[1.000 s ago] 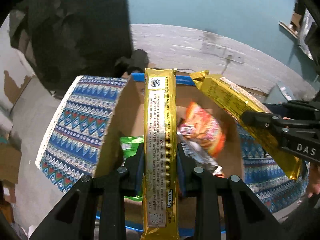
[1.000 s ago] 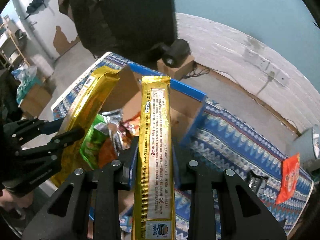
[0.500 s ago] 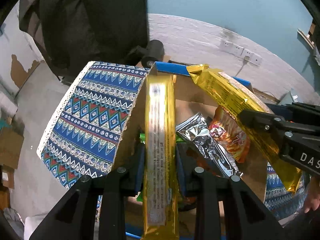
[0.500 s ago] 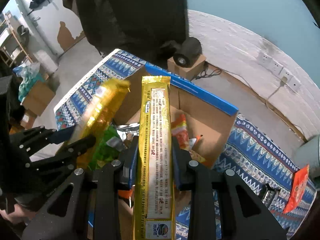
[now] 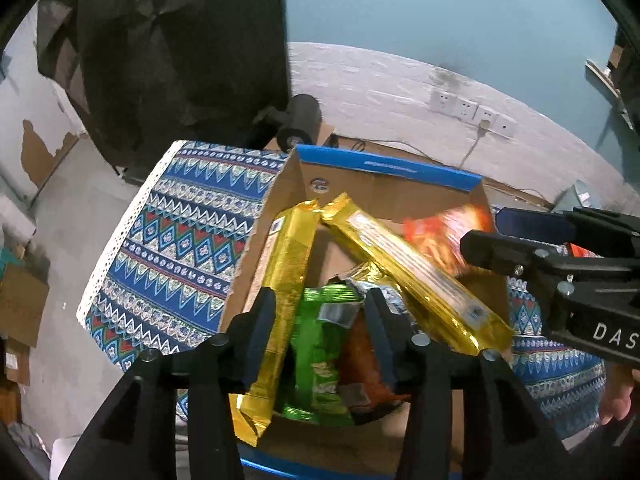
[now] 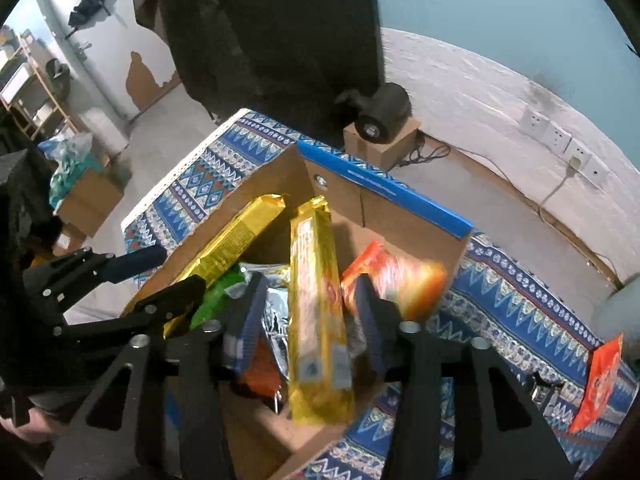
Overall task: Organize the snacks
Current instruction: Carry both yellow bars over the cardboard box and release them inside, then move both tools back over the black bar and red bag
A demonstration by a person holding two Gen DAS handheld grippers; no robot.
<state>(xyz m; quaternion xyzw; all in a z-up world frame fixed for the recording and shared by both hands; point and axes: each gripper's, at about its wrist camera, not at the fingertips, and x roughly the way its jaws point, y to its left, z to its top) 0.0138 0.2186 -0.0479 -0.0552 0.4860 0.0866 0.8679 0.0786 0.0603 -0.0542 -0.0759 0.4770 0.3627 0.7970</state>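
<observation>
Both gold packets lie loose in the cardboard box [image 5: 384,184] at frame centre: one [image 5: 286,280] beside my left tool [image 5: 322,332], one [image 6: 318,304] between my right tool [image 6: 308,316] fingers. Both tools gape open, gripping nothing. I lift straight up, avoiding snagging wrappers.

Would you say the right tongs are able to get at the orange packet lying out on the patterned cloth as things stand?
Probably yes: the right tongs are open and empty over the box, and the orange packet lies alone on the cloth, nothing over it.

Left tool [image 5: 322,332] agape; right tool [image 6: 308,320] agape, both angled downward.
</observation>
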